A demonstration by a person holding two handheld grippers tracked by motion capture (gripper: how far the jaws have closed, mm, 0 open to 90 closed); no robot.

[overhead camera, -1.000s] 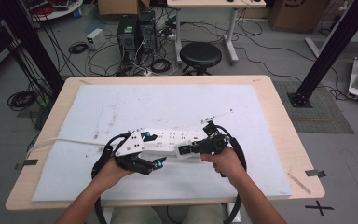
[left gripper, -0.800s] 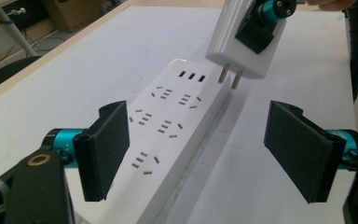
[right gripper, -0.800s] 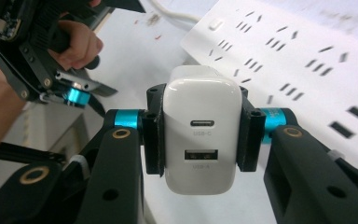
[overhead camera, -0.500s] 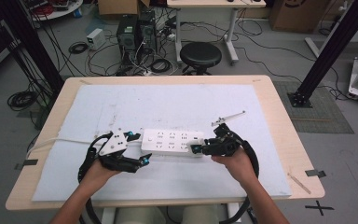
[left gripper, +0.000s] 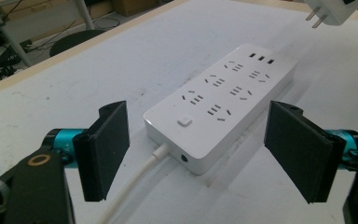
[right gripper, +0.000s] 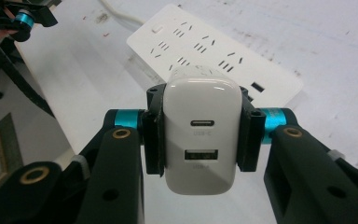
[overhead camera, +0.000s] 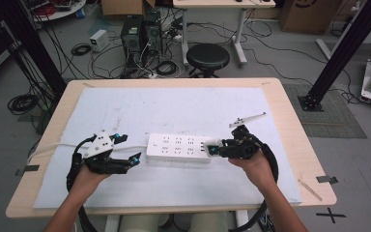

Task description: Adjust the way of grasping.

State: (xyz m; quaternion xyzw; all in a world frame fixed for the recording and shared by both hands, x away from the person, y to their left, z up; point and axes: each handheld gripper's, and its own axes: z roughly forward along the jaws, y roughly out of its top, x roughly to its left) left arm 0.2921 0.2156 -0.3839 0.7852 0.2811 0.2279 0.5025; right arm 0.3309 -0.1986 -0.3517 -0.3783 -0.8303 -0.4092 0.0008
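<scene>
A white power strip (overhead camera: 178, 147) lies flat on the white mat, its cord (left gripper: 135, 182) running off to the left. My left gripper (overhead camera: 125, 150) sits just left of the strip's switch end (left gripper: 184, 122), jaws wide open and empty. My right gripper (overhead camera: 211, 149) hovers at the strip's right end, shut on a white charger plug (right gripper: 201, 135) with two USB ports facing the camera. That charger's prongs (left gripper: 318, 18) hang above the strip (right gripper: 205, 51) in the left gripper view.
The white mat (overhead camera: 183, 111) covers most of the wooden table (overhead camera: 299, 145). A thin grey stick (overhead camera: 247, 119) lies on the mat beyond my right hand. Off the table's far edge are a black stool (overhead camera: 207, 57) and tangled floor cables.
My left gripper slid left off the strip and opened wide. My right gripper pulled back to the right with the charger, now past the strip's right end.
</scene>
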